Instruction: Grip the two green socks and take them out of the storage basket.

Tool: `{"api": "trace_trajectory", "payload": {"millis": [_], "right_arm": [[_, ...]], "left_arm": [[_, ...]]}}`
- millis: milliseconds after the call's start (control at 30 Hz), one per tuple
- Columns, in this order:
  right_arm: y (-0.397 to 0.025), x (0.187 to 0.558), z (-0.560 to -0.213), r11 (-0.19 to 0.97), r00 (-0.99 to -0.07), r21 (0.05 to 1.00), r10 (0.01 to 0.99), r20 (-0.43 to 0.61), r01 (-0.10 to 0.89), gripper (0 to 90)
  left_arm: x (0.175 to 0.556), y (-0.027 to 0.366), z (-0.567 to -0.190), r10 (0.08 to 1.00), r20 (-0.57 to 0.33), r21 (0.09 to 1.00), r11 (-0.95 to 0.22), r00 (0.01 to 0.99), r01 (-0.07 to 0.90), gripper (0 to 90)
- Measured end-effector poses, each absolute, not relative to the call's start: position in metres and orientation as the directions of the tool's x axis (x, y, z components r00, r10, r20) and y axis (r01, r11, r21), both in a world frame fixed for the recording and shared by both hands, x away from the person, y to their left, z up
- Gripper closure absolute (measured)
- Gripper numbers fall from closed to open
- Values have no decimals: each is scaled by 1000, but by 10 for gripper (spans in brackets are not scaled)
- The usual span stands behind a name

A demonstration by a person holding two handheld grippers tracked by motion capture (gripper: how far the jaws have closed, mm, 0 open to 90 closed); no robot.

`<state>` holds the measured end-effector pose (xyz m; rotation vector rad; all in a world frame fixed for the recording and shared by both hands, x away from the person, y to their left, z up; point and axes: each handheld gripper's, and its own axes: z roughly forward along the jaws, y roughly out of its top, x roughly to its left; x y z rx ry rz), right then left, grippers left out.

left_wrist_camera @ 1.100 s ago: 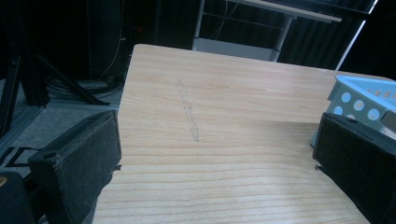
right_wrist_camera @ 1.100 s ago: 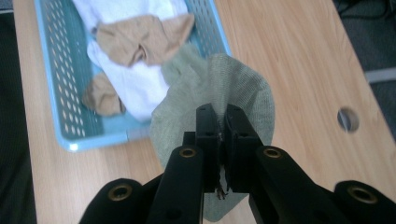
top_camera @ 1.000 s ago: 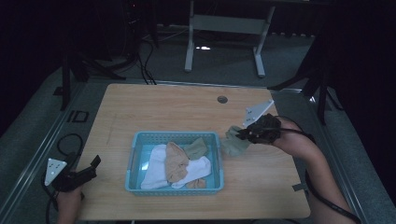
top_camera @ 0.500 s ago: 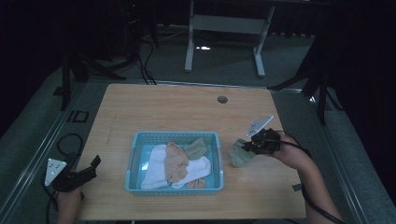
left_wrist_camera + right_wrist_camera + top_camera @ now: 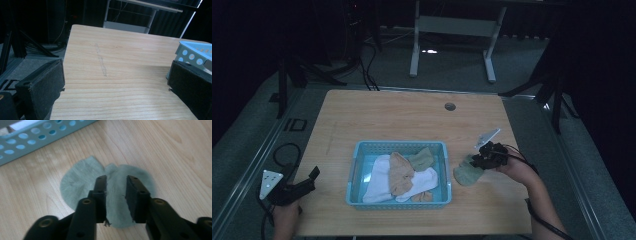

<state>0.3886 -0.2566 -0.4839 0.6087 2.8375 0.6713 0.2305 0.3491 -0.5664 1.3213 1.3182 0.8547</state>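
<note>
Your right gripper [image 5: 115,186] sits over the flat grey-green fabric sock [image 5: 85,180] on the wooden table [image 5: 412,120], just right of the light blue perforated plastic basket [image 5: 398,202].

Its jaws stand a little apart, one on each side of a strip of the sock, and you cannot tell whether they pinch it. The sock lies on the table outside the basket, which holds white, tan and green socks. Your left gripper [image 5: 115,95] rests at the near left table edge, jaws spread wide with nothing between them.
</note>
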Motion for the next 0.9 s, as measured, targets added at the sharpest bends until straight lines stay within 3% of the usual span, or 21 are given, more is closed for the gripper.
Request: {"api": "trace_trajectory", "payload": {"millis": [267, 900], "right_arm": [[-247, 384, -461, 818, -916, 486, 393, -79, 309, 603], [-196, 381, -418, 840, -950, 508, 288, -120, 191, 548]], "left_arm": [[231, 349, -566, 974, -176, 962, 139, 142, 236, 8], [231, 349, -566, 974, -175, 962, 138, 144, 235, 8]]}}
